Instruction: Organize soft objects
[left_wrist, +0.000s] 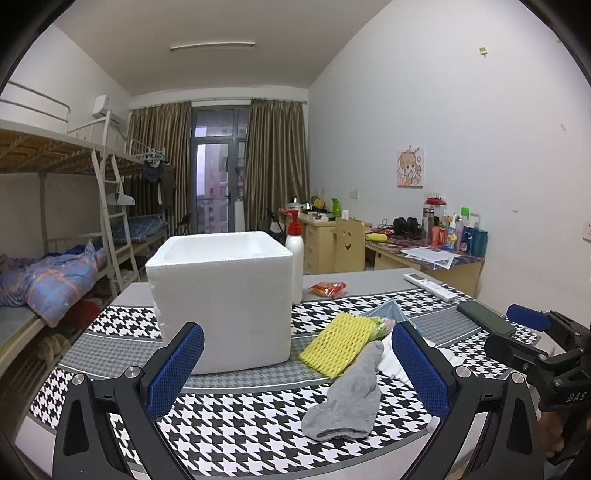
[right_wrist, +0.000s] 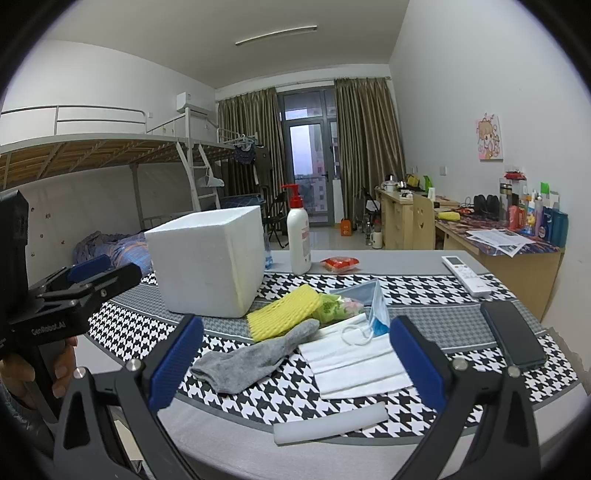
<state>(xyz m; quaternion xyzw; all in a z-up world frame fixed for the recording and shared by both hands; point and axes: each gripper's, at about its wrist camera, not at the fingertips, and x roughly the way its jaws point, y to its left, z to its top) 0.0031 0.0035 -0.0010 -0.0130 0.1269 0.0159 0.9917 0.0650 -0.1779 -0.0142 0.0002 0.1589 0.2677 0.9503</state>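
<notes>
Both tongs hang spread wide, gripping nothing. The grey sock (right_wrist: 255, 356) lies flat on the bench (right_wrist: 424, 258), its long axis slanting, toe touching the yellow foam net (right_wrist: 282, 312) beside the white foam box (right_wrist: 207, 262).

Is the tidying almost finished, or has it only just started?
Only just started. Nothing looks put away: the grey sock, yellow foam net, white mask, blue mask and white foam stick all lie loose on the table beside the foam box, whose inside can't be seen. Nothing is in hand: the left gripper and right gripper are both open and empty. Everything soft is still left.
</notes>
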